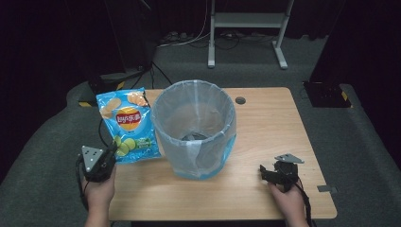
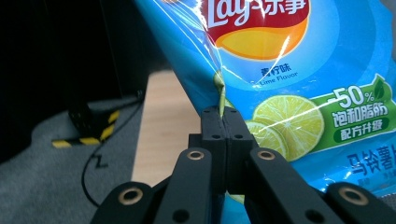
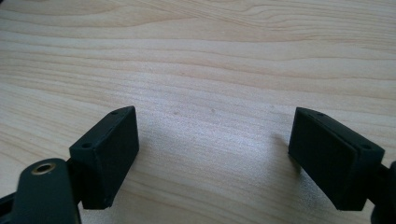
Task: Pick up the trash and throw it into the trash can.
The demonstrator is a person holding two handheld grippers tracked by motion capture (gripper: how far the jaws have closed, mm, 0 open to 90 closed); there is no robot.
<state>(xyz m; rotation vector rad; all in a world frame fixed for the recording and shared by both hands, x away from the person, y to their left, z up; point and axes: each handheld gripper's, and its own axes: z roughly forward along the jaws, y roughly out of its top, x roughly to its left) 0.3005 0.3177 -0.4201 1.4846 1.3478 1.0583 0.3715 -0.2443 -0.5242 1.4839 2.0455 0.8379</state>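
Gripping the chip bag [image 2: 280, 84] edge, your left gripper [image 2: 223, 116] is clamped; your right gripper [image 3: 215, 154] rests jaws apart on the table [image 3: 210, 56].

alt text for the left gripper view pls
The left tool, its two black jaws pressed together, pinches the lower edge of a shiny blue lime-flavour crisp bag with lime slices printed on it. To the left lie a strip of light wooden table and grey floor.

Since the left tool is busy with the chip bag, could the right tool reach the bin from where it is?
Probably yes. The right tool is open over bare table, with nothing between it and the lined bin to its left.
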